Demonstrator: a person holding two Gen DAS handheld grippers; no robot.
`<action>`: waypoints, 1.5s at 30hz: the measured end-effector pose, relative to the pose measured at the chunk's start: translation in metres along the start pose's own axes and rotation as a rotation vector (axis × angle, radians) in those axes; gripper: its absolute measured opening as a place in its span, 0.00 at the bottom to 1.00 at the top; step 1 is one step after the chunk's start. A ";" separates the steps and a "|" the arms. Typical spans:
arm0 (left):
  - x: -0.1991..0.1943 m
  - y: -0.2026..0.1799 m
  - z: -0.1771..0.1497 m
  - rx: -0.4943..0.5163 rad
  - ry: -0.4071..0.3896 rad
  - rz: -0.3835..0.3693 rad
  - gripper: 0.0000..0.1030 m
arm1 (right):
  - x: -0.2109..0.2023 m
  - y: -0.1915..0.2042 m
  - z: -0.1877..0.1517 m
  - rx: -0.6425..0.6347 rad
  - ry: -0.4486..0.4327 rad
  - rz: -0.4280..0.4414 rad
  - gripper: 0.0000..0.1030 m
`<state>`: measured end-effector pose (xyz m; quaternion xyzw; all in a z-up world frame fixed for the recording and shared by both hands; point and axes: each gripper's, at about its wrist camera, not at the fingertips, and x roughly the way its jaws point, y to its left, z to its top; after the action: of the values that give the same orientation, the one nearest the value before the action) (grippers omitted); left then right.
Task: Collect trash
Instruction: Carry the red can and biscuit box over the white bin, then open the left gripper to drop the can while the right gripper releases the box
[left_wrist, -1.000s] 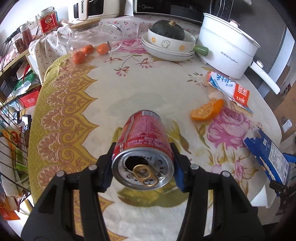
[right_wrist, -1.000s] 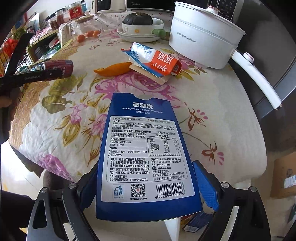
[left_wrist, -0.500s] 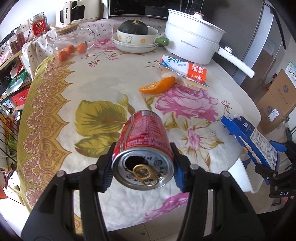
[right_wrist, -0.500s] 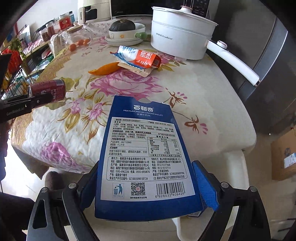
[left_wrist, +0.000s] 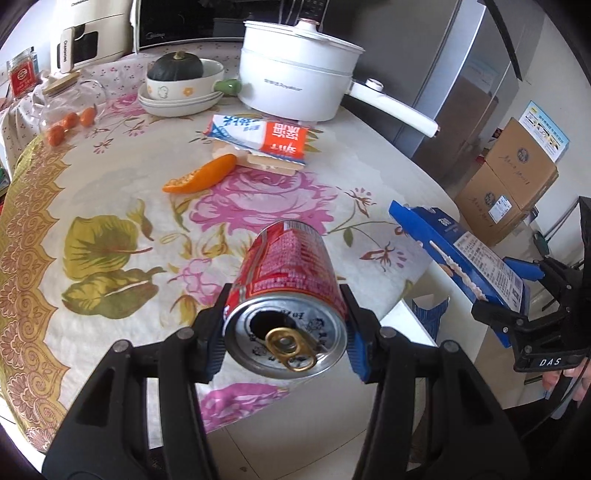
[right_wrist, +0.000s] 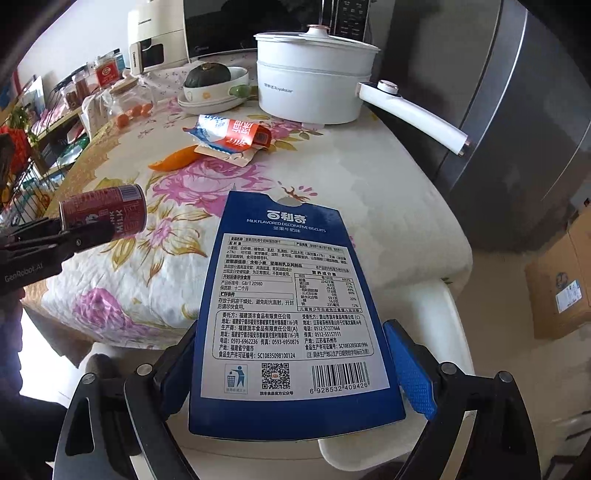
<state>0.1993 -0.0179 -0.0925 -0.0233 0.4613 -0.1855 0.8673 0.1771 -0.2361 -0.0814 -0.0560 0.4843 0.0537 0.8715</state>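
Carrying trash off the table's near edge (left_wrist: 424, 221): an opened red drink can (left_wrist: 288, 295) is clamped by the left gripper (left_wrist: 286, 341), a blue biscuit box (right_wrist: 295, 314) by the right gripper (right_wrist: 295, 373). Next, seemingly, a bin must be reached; none is seen.

On the table (left_wrist: 110, 177) the pot (left_wrist: 295, 85) stood at the far side, bowls (left_wrist: 181, 94) to its left and a jar (left_wrist: 70, 107) further left. A wrapper (left_wrist: 258, 138) lay near the pot, a peel (left_wrist: 201, 179) just left of it. The can (left_wrist: 288, 295) hung over the near edge, the box (right_wrist: 291, 314) off to its right.
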 end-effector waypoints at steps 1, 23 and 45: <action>0.002 -0.006 0.000 0.011 0.002 -0.007 0.53 | -0.001 -0.004 -0.001 0.009 0.000 -0.002 0.91; 0.060 -0.150 -0.004 0.269 0.085 -0.132 0.53 | -0.008 -0.109 -0.072 0.163 0.080 -0.116 0.91; 0.099 -0.197 -0.013 0.327 0.182 -0.109 0.76 | 0.005 -0.140 -0.093 0.201 0.141 -0.139 0.91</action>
<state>0.1793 -0.2337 -0.1365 0.1096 0.4995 -0.3062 0.8030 0.1227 -0.3884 -0.1281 -0.0053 0.5421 -0.0595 0.8382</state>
